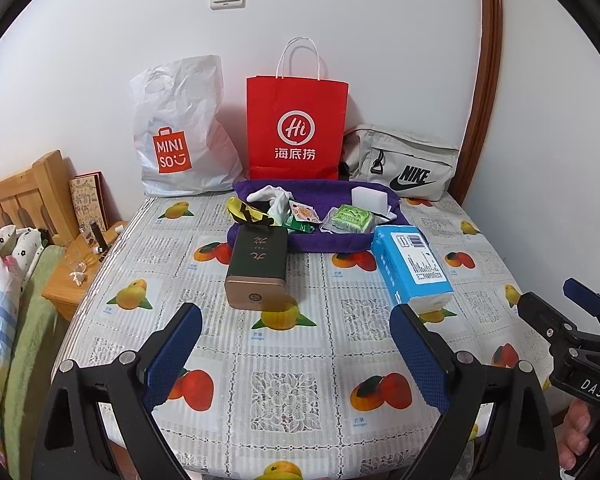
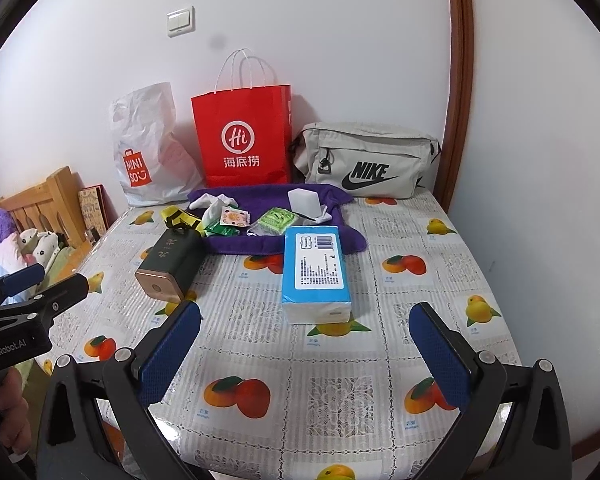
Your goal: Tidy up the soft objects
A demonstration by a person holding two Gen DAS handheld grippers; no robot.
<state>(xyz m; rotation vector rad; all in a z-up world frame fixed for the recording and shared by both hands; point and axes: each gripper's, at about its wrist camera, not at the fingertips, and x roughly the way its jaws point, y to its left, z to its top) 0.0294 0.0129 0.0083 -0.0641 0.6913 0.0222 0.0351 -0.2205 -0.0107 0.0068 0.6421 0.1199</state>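
1. Nearest the lens, both tongs are observed spread wide and holding nothing: the left tongs [image 1: 296, 344] and the right tongs [image 2: 306, 344] are each poised above the near part of the counter [image 2: 340, 392], which is covered by a fruit-print cloth.
2. Along the wall at the far edge, three bags are noted side by side: a white plastic bag [image 1: 180, 136] on the left, a red paper bag [image 1: 298, 128] upright in the middle, and a grey waist bag [image 2: 364, 160] on the right.
3. A purple towel [image 2: 268, 196] is spread just in front of the bags.
4. A blue tissue pack [image 2: 314, 268] is found lying lengthwise, its far end touching the towel's near right edge.
5. A dark green box [image 1: 256, 268] is recorded lying on its side at the towel's near left edge.
6. Smaller soft items are seen on the towel: white socks [image 1: 270, 196], a yellow pouch [image 1: 242, 210], a green packet [image 1: 348, 218] and a white block [image 2: 302, 200].
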